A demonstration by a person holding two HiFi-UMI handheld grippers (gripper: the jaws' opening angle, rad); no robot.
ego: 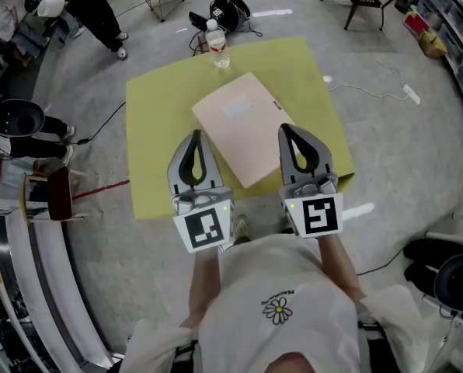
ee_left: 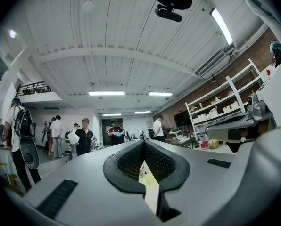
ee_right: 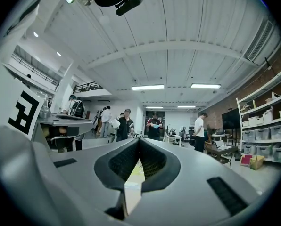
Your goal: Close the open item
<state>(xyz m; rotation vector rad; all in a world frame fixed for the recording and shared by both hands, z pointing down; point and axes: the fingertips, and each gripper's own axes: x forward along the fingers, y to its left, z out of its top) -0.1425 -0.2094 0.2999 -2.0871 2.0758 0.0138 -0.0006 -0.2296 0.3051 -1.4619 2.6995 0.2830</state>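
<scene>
Folder: the pale beige folder [ego: 245, 127] lies flat in the middle of the yellow-green bench [ego: 158, 123], turned at an angle to its edges. I see only one smooth cover on top and no raised flap, so to me it looks already closed.

Around the folder: a water bottle [ego: 217, 43] stands upright at the far edge of the bench, apart from the folder's far corner. Nothing else lies on the bench.

Left tongs: my left tongs [ego: 195, 134] are pressed together at the tips with nothing between them. In the head view they show at the folder's near left side, not on it.

Right tongs: my right tongs [ego: 284, 128] are also together at the tips and empty. Their tips show just at the folder's right edge. I cannot tell whether they touch the cover.

Step in hand: I judge that the closing is done, or almost done, and that both tongs are drawn to my side of the bench.

Next move: if the cover is fully down, I only need to bring both tongs away and leave the folder as it lies. If one edge is not flat, a light press from above with closed tips is enough, without pushing the folder toward the bottle.
</scene>
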